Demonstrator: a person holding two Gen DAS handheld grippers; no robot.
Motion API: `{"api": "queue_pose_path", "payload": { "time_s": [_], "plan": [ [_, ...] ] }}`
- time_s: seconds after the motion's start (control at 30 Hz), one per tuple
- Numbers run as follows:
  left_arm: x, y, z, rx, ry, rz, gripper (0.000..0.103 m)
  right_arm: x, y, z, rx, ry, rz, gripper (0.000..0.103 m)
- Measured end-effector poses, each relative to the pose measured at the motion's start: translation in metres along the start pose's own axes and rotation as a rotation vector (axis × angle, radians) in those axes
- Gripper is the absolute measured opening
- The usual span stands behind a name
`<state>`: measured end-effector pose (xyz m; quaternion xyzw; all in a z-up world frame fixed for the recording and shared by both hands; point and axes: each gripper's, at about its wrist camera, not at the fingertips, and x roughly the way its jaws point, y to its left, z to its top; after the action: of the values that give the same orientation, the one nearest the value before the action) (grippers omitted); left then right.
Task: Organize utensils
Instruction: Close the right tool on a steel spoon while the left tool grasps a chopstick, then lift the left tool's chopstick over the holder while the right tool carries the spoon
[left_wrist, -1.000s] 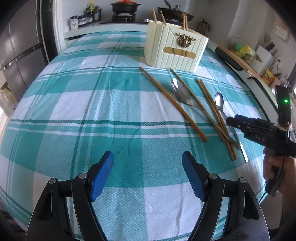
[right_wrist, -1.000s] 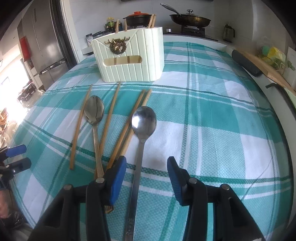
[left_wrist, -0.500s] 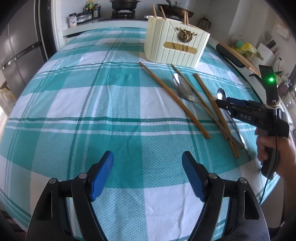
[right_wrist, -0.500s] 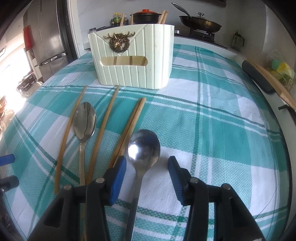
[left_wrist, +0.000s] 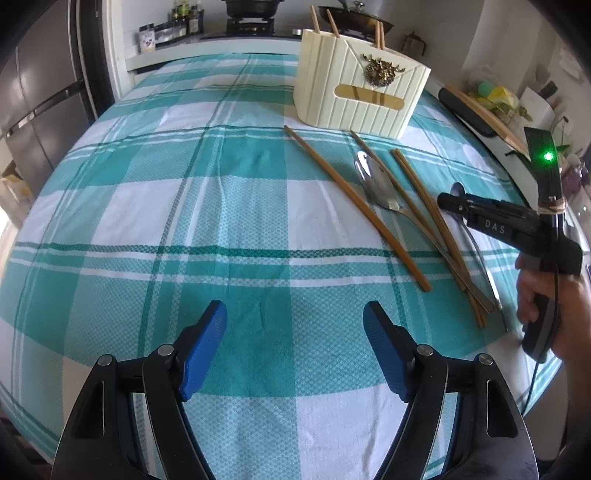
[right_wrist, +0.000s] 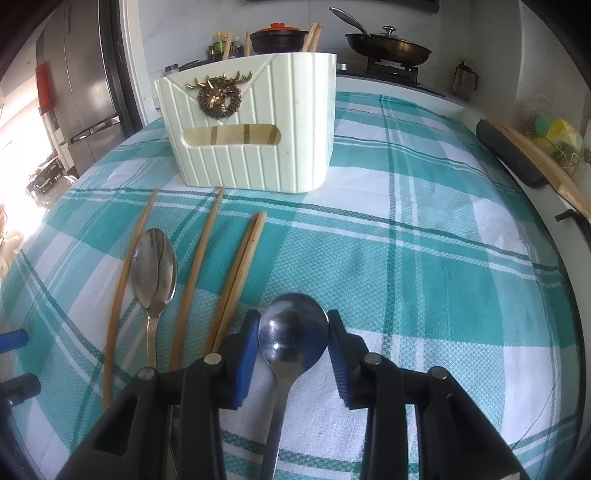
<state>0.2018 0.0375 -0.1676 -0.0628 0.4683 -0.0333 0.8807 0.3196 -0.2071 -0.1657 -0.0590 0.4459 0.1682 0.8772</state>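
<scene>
Between the blue pads of the right tool (right_wrist: 291, 343) lies the bowl of a polished steel spoon (right_wrist: 293, 332), its handle running back under the tool body toward the camera. Long axis of spoon: roughly in line with the tool's pointing direction. Jaws have just been closing; each pad stands right at a bowl edge, but firm pressing contact cannot be confirmed. Spoon appears to rest on the teal-and-white checked cloth of the desk (right_wrist: 424, 280).

Ahead of the right tool: cream ribbed plastic utensil holder with brass stag emblem (right_wrist: 255, 129), upright, some chopsticks already standing in it. To the tool's left, touching or just beside one another: paired brown wooden chopsticks (right_wrist: 240, 273), single chopsticks, and a second steel spoon (right_wrist: 154, 267), all lengthwise toward the holder.

Left tool (left_wrist: 295, 347): jaws wide apart, empty, over bare cloth, well apart from the utensils. Right hand is clearly the nearer.

Judgement: grasp across the bowl's width is slippery; gripping the narrower neck would hold better.
</scene>
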Motion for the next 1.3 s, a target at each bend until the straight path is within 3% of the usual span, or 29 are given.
{"api": "queue_pose_path", "payload": {
  "time_s": [0.3,0.5,0.63,0.83,0.9,1.0,1.03,1.3],
  "plan": [
    [0.023,0.015,0.081,-0.109,-0.042,-0.064,0.078,0.0,0.001,-0.003,-0.011,0.002,-0.004,0.036],
    [0.07,0.007,0.124,-0.132,0.002,-0.012,0.073,0.0,0.001,-0.003,-0.01,0.0,0.001,0.036],
    [0.097,0.003,0.138,-0.132,0.048,0.022,0.065,-0.001,-0.001,-0.004,-0.004,-0.003,0.008,0.036],
    [0.115,-0.006,0.148,-0.096,0.073,0.078,0.061,-0.001,-0.002,-0.004,0.001,-0.005,0.021,0.036],
    [0.118,-0.009,0.15,-0.081,0.072,0.084,0.053,0.0,-0.002,-0.003,0.001,-0.006,0.023,0.036],
    [0.118,-0.013,0.151,-0.064,0.071,0.08,0.027,0.0,-0.002,-0.003,0.001,-0.008,0.023,0.036],
    [0.119,-0.013,0.152,-0.068,0.072,0.073,0.013,0.0,-0.002,-0.003,0.002,-0.008,0.023,0.036],
    [0.112,-0.007,0.152,-0.102,0.035,-0.003,0.003,-0.001,-0.004,0.0,0.021,0.0,0.035,0.036]
  ]
}}
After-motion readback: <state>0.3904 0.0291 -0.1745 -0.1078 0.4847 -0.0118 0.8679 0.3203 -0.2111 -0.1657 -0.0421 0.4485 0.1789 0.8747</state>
